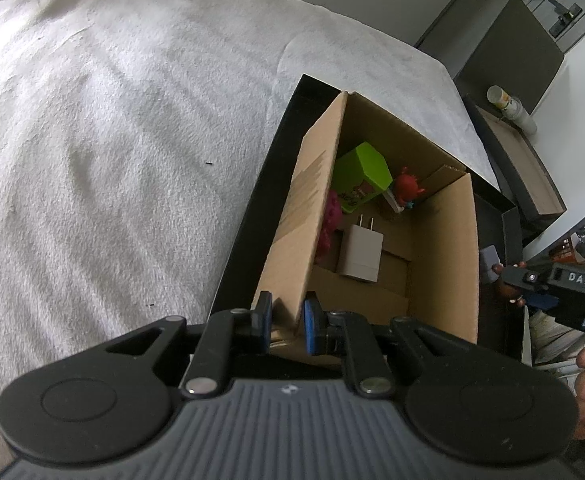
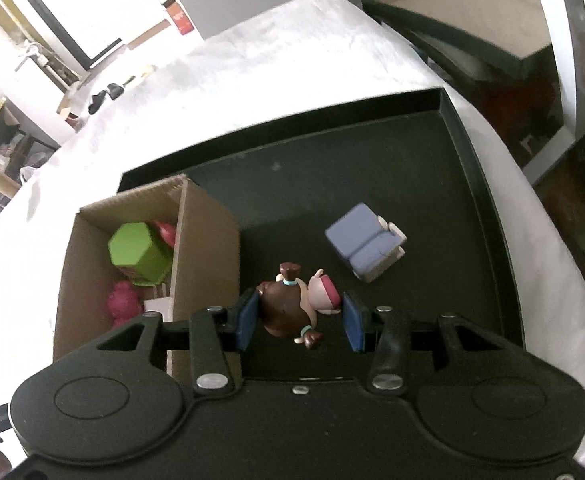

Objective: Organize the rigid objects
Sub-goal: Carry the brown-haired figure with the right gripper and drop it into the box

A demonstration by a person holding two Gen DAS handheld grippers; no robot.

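The left claw [image 1: 286, 326] straddles the near corner of an open brown cardboard box [image 1: 444, 248]; its blue pads [image 1: 312, 330] sit just off either face of the box's left wall, a narrow gap, so whether they truly pinch the cardboard I cannot tell. Inside the box lie a white two-prong plug adapter [image 1: 361, 254], a lime-green hexagonal carton [image 1: 362, 176] at 12 o'clock from the adapter, a small red figure [image 1: 406, 191] at 1 o'clock, and a magenta toy [image 1: 328, 226] pressed against the left wall at 9 o'clock. The box stands in a shallow black tray [image 2: 472, 184] on a bed covered with a pale grey fleece blanket [image 1: 112, 120].

In the right wrist view, the right claw [image 2: 300, 320] is spread wide around a small doll with brown pigtailed hair and a pink hat [image 2: 292, 306] lying on the tray floor. The left pad [image 2: 248, 316] touches or nearly touches the hair; the right pad stands clear of the hat. A lavender-blue miniature sofa with cream feet [image 2: 362, 242] rests at 1 o'clock from the doll, apart from it. The cardboard box is at 9 o'clock.
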